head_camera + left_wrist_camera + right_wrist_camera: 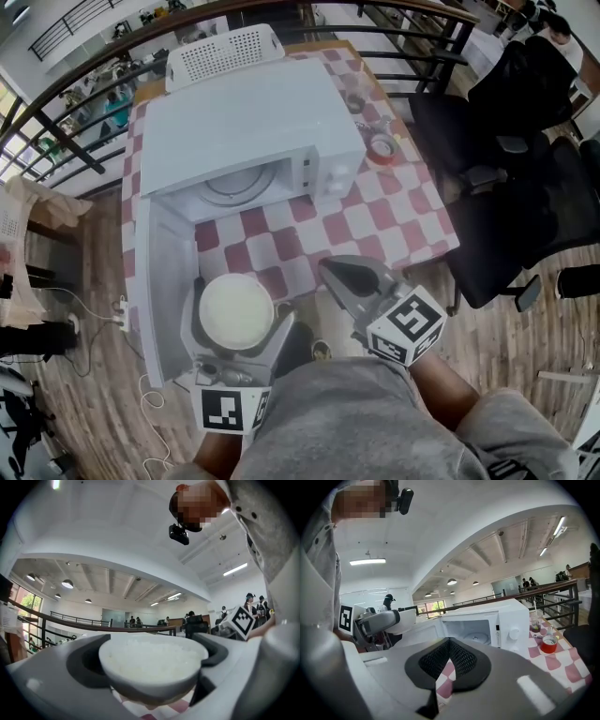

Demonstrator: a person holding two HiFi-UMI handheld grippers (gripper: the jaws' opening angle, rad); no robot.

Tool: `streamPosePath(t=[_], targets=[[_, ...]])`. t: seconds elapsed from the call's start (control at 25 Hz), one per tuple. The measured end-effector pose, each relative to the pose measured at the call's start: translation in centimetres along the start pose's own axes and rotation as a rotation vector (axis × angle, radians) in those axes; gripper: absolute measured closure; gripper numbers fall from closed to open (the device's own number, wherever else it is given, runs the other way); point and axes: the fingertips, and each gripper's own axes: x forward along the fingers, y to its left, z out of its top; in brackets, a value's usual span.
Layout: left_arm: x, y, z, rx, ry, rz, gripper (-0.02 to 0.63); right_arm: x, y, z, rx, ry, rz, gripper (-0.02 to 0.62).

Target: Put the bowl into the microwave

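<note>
A person stands at a table (412, 220) covered in a red and white checked cloth, holding a gripper in each hand.

The left gripper (237, 321) is closed around a white bowl (234, 302), one jaw pressed against each side of it. The left gripper view shows the bowl filling the space between the jaws, with white contents, possibly rice, reaching close to the rim. The bowl is held in the air near the table's front left corner, in front of the microwave (248, 122) and outside it.

The microwave is white and sits towards the back of the table. Its door (155, 281) swings wide open to the left and reaches towards the person, with the bowl just beside its inner face. Inside the cavity, the round glass turntable (239, 183) is bare.

The right gripper (339, 274) hovers over the table's front edge, to the right of the bowl and apart from it. Its jaws are pressed together with nothing between them.

A red roll of tape (382, 148) lies on the cloth to the right of the microwave. A white perforated basket (225, 52) sits behind the microwave. Black office chairs (511, 187) stand on the wooden floor to the right of the table.
</note>
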Motion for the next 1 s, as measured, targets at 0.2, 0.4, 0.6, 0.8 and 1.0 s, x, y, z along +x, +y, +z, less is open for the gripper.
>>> streamPosePath(t=[0.2,0.4,0.6,0.8,1.0], targets=[[2.6,2.2,-0.2,-0.036,-0.009,0.003,0.063,2.3,-1.6,0.9,-0.003,0.010,-0.013,0.597],[4.8,3.5,-0.4,-0.047,-0.008,-0.015,0.063,3.9,-2.7,1.9,-0.006,0.011,-0.030,0.598],[6.5,4.2,-0.2,-0.053,-0.014,-0.039,0.063,4.5,-4.0,3.0,-0.010,0.012,-0.063,0.598],[7.7,5.1,-0.2,-0.051,-0.023,-0.058,0.063,5.7,-4.7,3.5,-0.009,0.002,-0.079,0.598],[8.4,5.7,-0.6,-0.049,-0.017,-0.079,0.063,6.8,-4.9,3.7,-0.009,0.003,-0.084,0.597]])
